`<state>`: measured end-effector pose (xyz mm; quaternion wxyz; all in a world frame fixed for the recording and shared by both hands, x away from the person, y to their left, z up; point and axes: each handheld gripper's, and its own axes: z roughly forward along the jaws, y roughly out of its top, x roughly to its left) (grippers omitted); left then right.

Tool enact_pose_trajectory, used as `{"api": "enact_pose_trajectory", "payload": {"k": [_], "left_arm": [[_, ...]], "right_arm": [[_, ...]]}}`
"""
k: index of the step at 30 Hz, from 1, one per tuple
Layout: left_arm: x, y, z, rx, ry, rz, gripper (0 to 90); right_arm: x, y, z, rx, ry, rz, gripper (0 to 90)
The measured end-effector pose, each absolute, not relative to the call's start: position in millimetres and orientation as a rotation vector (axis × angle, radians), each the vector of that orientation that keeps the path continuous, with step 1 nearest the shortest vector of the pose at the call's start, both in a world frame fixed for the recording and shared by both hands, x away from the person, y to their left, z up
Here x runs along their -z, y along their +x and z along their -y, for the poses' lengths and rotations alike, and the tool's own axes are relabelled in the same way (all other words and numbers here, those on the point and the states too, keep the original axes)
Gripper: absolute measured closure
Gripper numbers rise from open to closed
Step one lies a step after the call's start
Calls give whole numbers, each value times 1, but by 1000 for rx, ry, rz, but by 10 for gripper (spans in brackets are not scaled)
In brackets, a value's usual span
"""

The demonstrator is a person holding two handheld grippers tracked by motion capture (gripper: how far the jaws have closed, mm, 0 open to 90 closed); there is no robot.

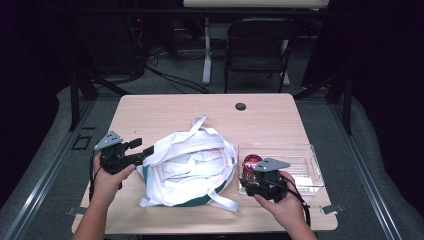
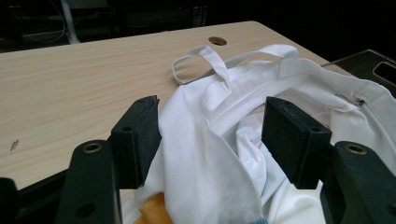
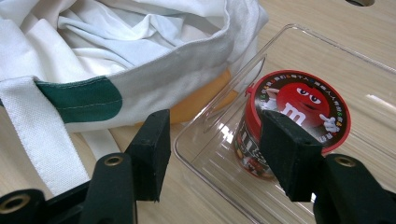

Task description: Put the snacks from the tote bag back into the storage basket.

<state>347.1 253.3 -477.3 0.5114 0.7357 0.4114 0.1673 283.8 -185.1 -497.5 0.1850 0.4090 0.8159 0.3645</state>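
A white cloth tote bag [image 1: 190,167] with a green patch lies crumpled at the middle of the wooden table [image 1: 165,110], its mouth open. My left gripper [image 1: 142,147] is at the bag's left edge. In the left gripper view, the left gripper [image 2: 212,107] has its jaws apart, with the bag's white cloth [image 2: 219,140] bunched between them. A red M&M's tub [image 1: 251,162] stands in the left end of a clear plastic tray [image 1: 305,150]. My right gripper [image 3: 217,126] is open over the tray's near corner [image 3: 205,140]; its right jaw is in front of the tub [image 3: 299,105].
Something orange [image 3: 201,100] shows under the bag [image 3: 116,46] beside the tray. A cable hole [image 1: 240,106] is at the table's far edge. A black folding chair [image 1: 260,45] and a desk leg stand beyond the table. Dark rails flank both sides.
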Motion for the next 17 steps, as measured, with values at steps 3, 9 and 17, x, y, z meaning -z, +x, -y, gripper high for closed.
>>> {"api": "enact_pose_trajectory", "payload": {"k": [3,9,17], "left_arm": [[477,347,-254,-402,1773,-991,371],[478,347,-253,-402,1773,-994,371],[477,347,-254,-403,1773,-995,371]], "right_arm": [[497,283,185,-1033,1158,-2294,433],[496,283,185,-1048,1164,-2294,433],[493,284,188,-1080,1190,-2276,431]]}}
